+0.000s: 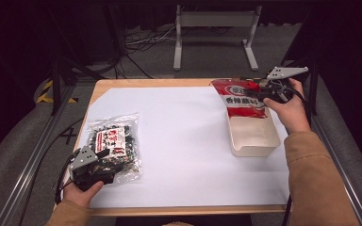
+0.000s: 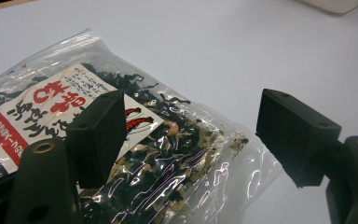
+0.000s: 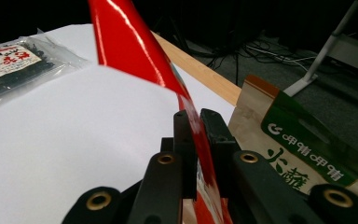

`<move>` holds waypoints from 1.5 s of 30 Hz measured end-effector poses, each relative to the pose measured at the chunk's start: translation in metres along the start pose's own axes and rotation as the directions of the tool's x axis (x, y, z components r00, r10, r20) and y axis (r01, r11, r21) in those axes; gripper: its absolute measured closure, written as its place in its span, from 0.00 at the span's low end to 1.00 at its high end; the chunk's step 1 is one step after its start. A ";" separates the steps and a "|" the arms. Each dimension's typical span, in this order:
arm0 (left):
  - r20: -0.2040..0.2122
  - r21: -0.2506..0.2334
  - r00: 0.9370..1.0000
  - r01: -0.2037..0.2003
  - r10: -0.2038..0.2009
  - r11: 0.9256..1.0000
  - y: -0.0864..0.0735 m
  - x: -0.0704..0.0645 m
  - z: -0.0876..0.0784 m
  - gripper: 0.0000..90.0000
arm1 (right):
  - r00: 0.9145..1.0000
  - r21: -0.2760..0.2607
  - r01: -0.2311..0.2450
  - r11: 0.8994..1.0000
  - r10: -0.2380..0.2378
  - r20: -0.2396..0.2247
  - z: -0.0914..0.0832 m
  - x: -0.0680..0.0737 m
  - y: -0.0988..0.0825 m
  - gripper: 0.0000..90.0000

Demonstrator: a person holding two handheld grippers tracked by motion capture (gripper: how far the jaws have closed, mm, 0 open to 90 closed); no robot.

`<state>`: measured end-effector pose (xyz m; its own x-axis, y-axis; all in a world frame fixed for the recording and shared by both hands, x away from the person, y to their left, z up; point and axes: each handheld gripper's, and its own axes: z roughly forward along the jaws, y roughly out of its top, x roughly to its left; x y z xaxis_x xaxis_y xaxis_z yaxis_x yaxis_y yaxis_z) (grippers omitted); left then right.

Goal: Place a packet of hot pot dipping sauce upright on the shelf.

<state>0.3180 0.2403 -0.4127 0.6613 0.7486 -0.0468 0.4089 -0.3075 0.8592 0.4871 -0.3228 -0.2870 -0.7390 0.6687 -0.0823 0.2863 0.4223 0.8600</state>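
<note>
A red snack bag [image 1: 240, 99] hangs upright over the far end of a cream bin [image 1: 254, 137] at the table's right. My right gripper [image 1: 260, 92] is shut on the bag's right edge. In the right gripper view the glossy red film [image 3: 126, 44] runs up from between the pressed jaws of that gripper [image 3: 198, 119]. At the near left lies a clear bag of dark dried seaweed [image 1: 115, 141] with a red-and-white label. My left gripper [image 1: 104, 156] stands open at its near corner. The left gripper view has one jaw over the seaweed bag [image 2: 168, 158] and the other over bare paper, the left gripper [image 2: 189, 116] holding nothing.
A white paper sheet [image 1: 184, 141] covers most of the wooden table [image 1: 136, 83]. A brown packet with a green band [image 3: 298, 140] stands just beyond the right jaws. Cables and a white metal stand [image 1: 214, 21] lie on the floor past the far edge.
</note>
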 end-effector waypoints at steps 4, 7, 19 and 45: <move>0.001 0.001 1.000 -0.002 0.002 1.000 0.000 0.000 0.000 0.28 | 1.000 0.036 0.016 0.999 -0.016 -0.010 0.004 0.002 -0.004 0.95; 0.001 0.001 1.000 -0.002 0.002 1.000 0.000 0.000 0.000 0.28 | 1.000 0.025 0.011 1.000 -0.011 0.006 0.004 0.003 -0.006 0.96; 0.005 0.000 1.000 0.000 0.000 1.000 0.000 0.000 0.001 0.28 | 0.994 -0.090 -0.109 0.990 0.109 0.000 -0.004 -0.010 -0.029 0.97; -0.014 -0.001 1.000 -0.003 0.003 1.000 0.001 0.000 0.001 0.27 | 0.967 -0.073 -0.218 0.973 0.226 0.120 -0.009 -0.030 -0.062 1.00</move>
<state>0.3190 0.2393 -0.4129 0.6537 0.7559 -0.0372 0.4061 -0.3089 0.8601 0.4860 -0.3744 -0.3333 -0.5764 0.8153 0.0542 0.3957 0.2204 0.8916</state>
